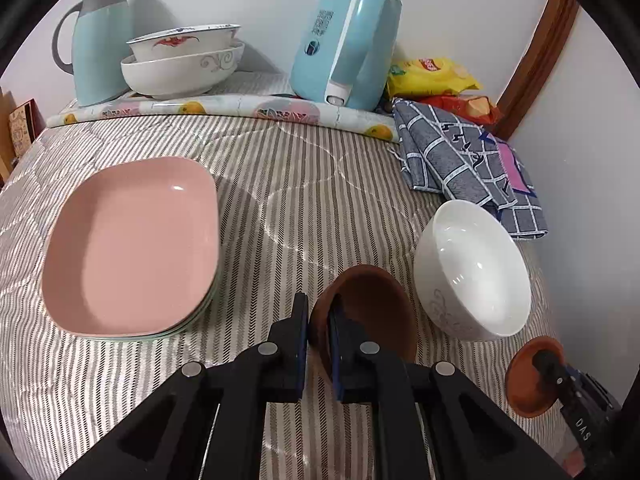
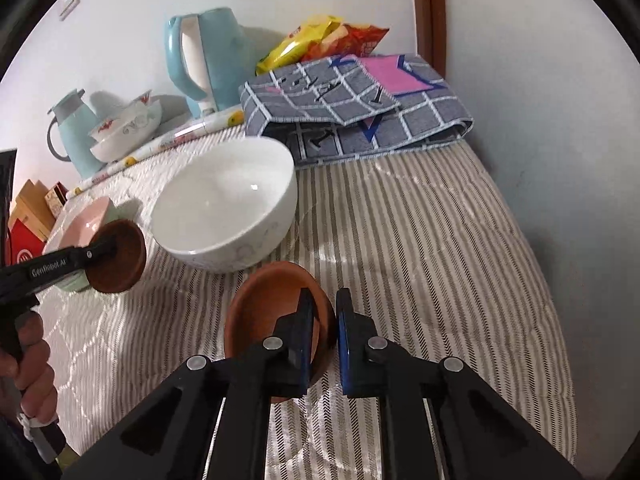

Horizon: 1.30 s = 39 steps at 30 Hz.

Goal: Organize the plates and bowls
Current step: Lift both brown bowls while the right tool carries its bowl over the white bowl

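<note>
A small round brown clay-coloured dish [image 1: 372, 312] is clamped by its rim in the left gripper [image 1: 320, 340], one black finger outside the wall and the other inside, the dish tilted up on edge just above the grey-and-white striped quilted cloth [image 1: 280, 208]. A second brown dish of the same kind [image 2: 276, 312] is pinched the same way in the right gripper [image 2: 324, 340], its rim between the two blue-padded fingers, also tilted and held low over the cloth. Between the two dishes, and just beyond them, a plain white round ceramic bowl with a faint grey scroll pattern [image 1: 472, 272] sits upright on the cloth, near both dishes but touching neither as far as can be told. To the left lies a pink rounded-rectangular shallow plate [image 1: 132, 240], stacked on top of pale green plates [image 1: 192, 320] whose edges show beneath it. At the far edge, on a fruit-printed mat [image 1: 224, 108], a white bowl with red motifs [image 1: 184, 42] nests inside a larger white bowl with grey scrolls [image 1: 180, 72], beside a pale blue thermos jug [image 1: 100, 40]. A light blue electric kettle [image 1: 348, 40] stands to the right of them, with yellow and orange snack bags [image 1: 432, 76] and a folded grey checked towel [image 1: 460, 164] toward the wall corner.
</note>
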Each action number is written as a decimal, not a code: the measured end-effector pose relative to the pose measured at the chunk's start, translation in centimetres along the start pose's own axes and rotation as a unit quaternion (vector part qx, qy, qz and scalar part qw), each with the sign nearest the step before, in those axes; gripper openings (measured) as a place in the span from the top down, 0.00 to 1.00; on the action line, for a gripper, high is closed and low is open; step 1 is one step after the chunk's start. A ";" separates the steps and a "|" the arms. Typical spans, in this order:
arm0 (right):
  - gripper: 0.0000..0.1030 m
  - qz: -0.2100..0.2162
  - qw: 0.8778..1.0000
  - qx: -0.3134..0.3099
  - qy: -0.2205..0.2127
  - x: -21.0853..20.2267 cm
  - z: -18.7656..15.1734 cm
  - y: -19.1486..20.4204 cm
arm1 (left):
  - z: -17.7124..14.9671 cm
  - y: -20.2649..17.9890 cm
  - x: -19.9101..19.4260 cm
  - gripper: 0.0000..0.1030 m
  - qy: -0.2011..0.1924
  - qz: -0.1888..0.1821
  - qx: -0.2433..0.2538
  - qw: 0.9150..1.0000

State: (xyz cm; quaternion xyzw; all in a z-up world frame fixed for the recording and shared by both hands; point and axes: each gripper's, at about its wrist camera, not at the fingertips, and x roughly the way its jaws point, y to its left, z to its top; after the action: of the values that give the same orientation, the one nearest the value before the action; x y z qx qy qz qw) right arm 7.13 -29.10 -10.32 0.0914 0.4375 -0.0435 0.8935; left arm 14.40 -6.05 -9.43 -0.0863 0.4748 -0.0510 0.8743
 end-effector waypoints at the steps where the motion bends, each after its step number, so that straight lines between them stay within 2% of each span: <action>1: 0.89 -0.001 1.000 0.000 -0.003 -0.2 0.1 0.0 | 0.0 0.0 -0.1 0.91 -0.001 0.000 -0.001 1.000; 13: 0.89 -0.010 1.000 0.003 -0.030 -3.2 2.2 1.3 | 0.3 0.4 -3.2 0.90 -0.025 -0.016 0.004 1.000; 23: 0.89 -0.009 0.998 0.007 -0.060 -5.2 4.5 2.8 | 1.8 0.1 -5.9 0.91 -0.051 -0.019 0.017 0.998; 39: 0.89 -0.012 0.999 0.001 -0.052 -3.8 6.2 4.9 | 3.3 1.4 -6.4 0.91 -0.058 -0.019 0.007 0.998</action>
State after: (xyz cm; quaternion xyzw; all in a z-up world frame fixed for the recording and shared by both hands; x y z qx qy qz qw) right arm 10.34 -25.60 -3.00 0.0847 0.3913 -0.0596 0.9144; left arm 13.69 -3.19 -2.67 -0.0918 0.4213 -0.0658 0.8999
